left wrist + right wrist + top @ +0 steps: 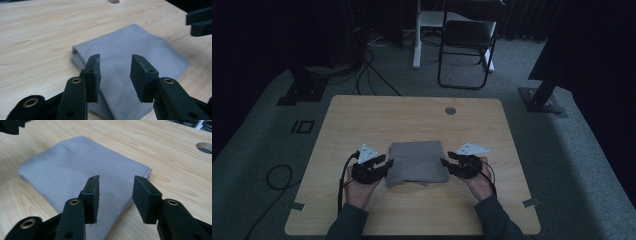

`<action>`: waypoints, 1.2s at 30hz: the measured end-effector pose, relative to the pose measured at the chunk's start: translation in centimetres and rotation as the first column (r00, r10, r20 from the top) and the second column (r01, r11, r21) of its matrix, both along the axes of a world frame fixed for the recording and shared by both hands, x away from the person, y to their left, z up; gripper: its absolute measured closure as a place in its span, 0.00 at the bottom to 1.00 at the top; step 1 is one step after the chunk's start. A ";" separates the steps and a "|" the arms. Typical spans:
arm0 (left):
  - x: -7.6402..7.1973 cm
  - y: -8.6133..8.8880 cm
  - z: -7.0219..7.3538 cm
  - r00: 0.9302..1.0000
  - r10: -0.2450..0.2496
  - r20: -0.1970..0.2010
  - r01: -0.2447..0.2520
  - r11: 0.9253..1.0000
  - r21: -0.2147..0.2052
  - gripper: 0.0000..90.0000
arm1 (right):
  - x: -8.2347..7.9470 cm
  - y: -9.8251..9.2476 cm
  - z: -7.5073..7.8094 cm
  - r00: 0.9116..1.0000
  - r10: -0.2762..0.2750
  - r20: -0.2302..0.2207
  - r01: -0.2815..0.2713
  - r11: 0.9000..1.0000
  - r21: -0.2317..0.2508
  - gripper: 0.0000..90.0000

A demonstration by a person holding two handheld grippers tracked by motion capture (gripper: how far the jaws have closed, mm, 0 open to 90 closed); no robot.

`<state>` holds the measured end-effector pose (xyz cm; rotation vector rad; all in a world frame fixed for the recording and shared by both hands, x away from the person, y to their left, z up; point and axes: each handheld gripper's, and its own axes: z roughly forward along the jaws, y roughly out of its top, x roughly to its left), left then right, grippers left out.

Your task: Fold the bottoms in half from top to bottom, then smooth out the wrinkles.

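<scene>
Both grippers stand with jaws apart and nothing between the pads: left gripper [388, 163] sits at the left edge of the folded cloth [418, 162], right gripper [445, 162] at its right edge, each held by a hand entering from the bottom of the high view. Left gripper view: the left gripper [115, 72] has its jaws fairly wide above the cloth [140, 47], pads clear of the fabric; the other gripper's black tip shows at the upper right of the frame. Right gripper view: the right gripper [115, 195] has its jaws moderately apart over the near corner of the cloth [72, 162], not pressing on it. Grey cloth lies folded in a rough square at lower centre of the table [362, 120], its layered edges visible at the fold. Nothing else rests on the wood apart from a round cable hole [450, 110] near the top edge, well apart from the cloth. Open board lies all round the cloth, widest toward the top of the frame. Surface is pale wood grain with rounded corners. Beyond it, grey carpet, a black chair [467, 45] at top centre, trailing cables at upper left and dark stand bases to either side; the room is dim.
</scene>
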<state>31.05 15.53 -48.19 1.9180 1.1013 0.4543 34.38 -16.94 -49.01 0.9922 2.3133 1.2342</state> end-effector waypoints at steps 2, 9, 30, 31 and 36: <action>0.5 -0.8 -0.7 1.000 -0.012 -0.020 0.013 1.000 0.016 0.65 | 0.2 0.6 -0.6 1.000 0.005 -0.013 -0.005 1.000 -0.012 0.60; 1.4 -2.9 -3.7 0.997 -0.026 -0.068 0.031 0.996 0.078 0.56 | 0.9 2.6 -3.1 0.997 0.016 -0.079 -0.017 1.000 -0.019 0.53; 0.0 -2.2 -6.8 0.992 -0.014 -0.124 0.029 0.993 0.115 0.50 | -0.3 3.3 -6.1 0.993 0.029 -0.118 -0.042 0.993 -0.110 0.47; 0.1 -2.2 -6.8 0.993 -0.005 -0.121 0.019 0.993 0.112 0.50 | -0.3 3.5 -6.1 0.994 0.026 -0.110 -0.040 0.992 -0.119 0.47; 1.3 -1.8 -6.8 0.993 0.010 -0.117 0.004 0.993 0.121 0.50 | 0.5 4.0 -6.2 0.995 0.011 -0.097 -0.022 0.993 -0.114 0.48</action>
